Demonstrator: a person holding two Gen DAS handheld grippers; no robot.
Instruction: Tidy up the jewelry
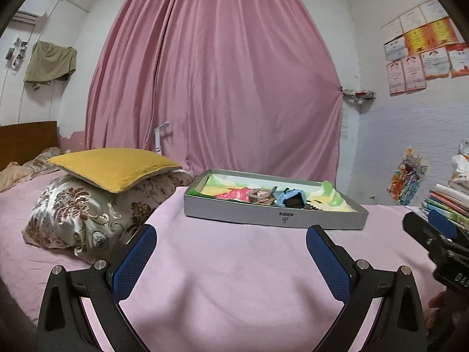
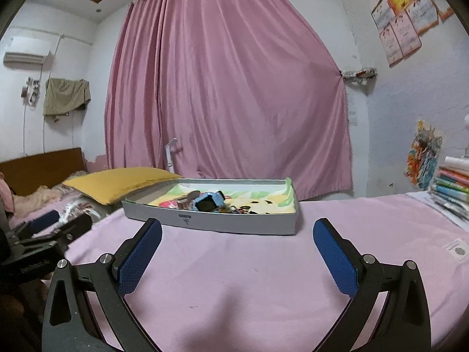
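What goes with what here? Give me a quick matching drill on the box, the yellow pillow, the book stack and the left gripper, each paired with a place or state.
Column 1:
1. silver box
2. yellow pillow
3. book stack
4. left gripper

Column 2:
A. open, holding nothing
B. far right edge of the bed
C. on the floral pillow
D. straight ahead, holding a blue watch

Pairs: 1-D, 2-C, 3-B, 4-A

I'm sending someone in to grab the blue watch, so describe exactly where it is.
On the pink bedspread before the pink curtain sits a shallow grey box. The watch lies in its middle among small trinkets, the only light blue item, with a dark square face.
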